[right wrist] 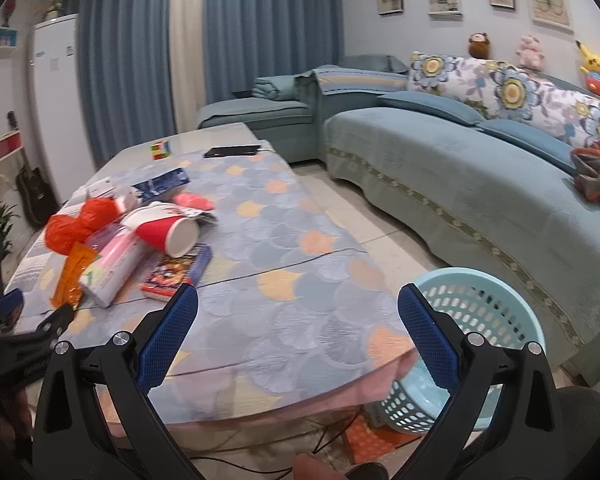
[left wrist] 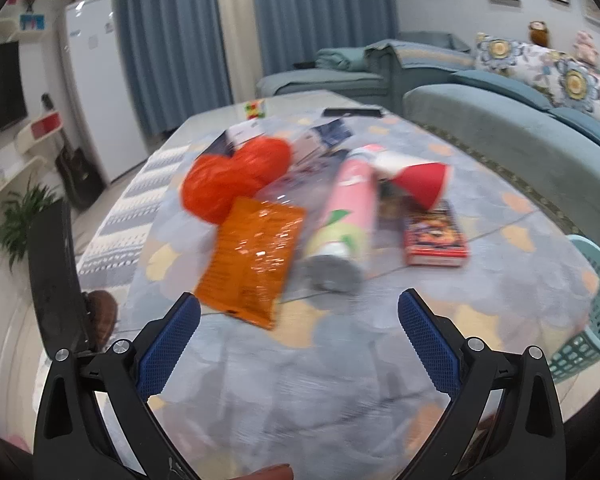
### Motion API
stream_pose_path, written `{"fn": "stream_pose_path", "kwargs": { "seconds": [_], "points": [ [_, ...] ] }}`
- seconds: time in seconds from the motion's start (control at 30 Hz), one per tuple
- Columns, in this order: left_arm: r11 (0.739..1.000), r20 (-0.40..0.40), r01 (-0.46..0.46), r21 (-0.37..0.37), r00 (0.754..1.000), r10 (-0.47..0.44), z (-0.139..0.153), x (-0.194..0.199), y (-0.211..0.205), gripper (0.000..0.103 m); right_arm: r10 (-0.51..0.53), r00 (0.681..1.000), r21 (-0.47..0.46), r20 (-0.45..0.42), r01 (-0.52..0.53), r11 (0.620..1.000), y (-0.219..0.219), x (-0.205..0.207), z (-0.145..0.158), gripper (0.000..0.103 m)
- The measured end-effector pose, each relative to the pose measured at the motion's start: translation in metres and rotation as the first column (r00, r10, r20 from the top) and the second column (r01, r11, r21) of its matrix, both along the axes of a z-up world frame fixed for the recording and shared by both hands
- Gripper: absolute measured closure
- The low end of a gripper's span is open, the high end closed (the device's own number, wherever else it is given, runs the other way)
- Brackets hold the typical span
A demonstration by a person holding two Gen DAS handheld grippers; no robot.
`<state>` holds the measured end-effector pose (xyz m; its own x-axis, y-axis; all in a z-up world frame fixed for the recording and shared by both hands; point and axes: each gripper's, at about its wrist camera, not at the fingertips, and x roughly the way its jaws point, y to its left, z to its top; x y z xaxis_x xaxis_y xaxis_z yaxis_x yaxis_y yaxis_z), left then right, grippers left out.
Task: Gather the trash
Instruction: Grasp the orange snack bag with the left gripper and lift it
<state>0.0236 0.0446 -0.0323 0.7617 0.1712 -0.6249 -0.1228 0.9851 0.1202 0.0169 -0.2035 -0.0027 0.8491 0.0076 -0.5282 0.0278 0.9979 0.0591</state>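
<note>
Both grippers, left gripper [left wrist: 299, 312] and right gripper [right wrist: 298, 304], hover with fingers spread, empty. Trash pile [right wrist: 136, 240] lies near the tabletop's [right wrist: 300, 300] left edge; blue basket [right wrist: 472, 320] stands beside its right corner.

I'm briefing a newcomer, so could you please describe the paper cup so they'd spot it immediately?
On the patterned table, find the trash pile. The paper cup lies on its side beside the pink tube. It alone is red with a white inside.

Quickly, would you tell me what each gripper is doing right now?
Left gripper: open, holding nothing.
Right gripper: open, holding nothing.
</note>
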Motion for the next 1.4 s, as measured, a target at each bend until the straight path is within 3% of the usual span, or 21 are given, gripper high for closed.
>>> {"fn": "stream_pose_path", "kwargs": {
  "seconds": [0.2,0.57,0.83,0.87,0.97,1.07,1.2,1.4],
  "points": [
    [0.988,-0.025,-0.133,-0.08,0.991,0.132,0.004,0.02,0.054,0.007,0.031,0.999,0.017,-0.009,-0.031,0.999,0.006,0.0,0.001,0.007],
    [0.991,-0.215,-0.021,-0.129,0.977,-0.007,-0.039,0.071,0.059,0.007,0.107,0.993,0.035,-0.058,-0.106,0.994,0.022,0.007,-0.008,0.007],
    [0.99,-0.216,-0.04,-0.133,0.976,0.01,-0.042,0.087,0.066,0.009,0.254,0.955,0.055,-0.156,-0.248,0.967,0.06,0.04,-0.022,0.007],
    [0.99,-0.216,-0.05,-0.13,0.976,0.021,-0.04,0.087,0.066,0.016,0.262,0.95,0.06,-0.167,-0.256,0.965,0.064,0.044,-0.024,0.007],
    [0.991,-0.208,-0.077,-0.108,0.977,0.053,-0.033,0.087,0.07,0.054,0.277,0.938,0.085,-0.209,-0.264,0.961,0.076,0.064,-0.032,0.007],
    [0.991,-0.206,-0.066,-0.119,0.978,0.041,-0.028,0.08,0.068,0.073,0.271,0.93,0.109,-0.247,-0.252,0.962,0.087,0.086,-0.042,0.007],
    [0.985,-0.2,-0.073,-0.158,0.979,0.041,-0.025,0.071,0.074,0.081,0.242,0.923,0.081,-0.3,-0.228,0.97,0.104,0.115,-0.064,0.007],
    [0.979,-0.195,-0.078,-0.19,0.98,0.04,-0.023,0.057,0.082,0.082,0.199,0.922,0.016,-0.332,-0.206,0.979,0.124,0.144,-0.081,0.007]
  ]
}}
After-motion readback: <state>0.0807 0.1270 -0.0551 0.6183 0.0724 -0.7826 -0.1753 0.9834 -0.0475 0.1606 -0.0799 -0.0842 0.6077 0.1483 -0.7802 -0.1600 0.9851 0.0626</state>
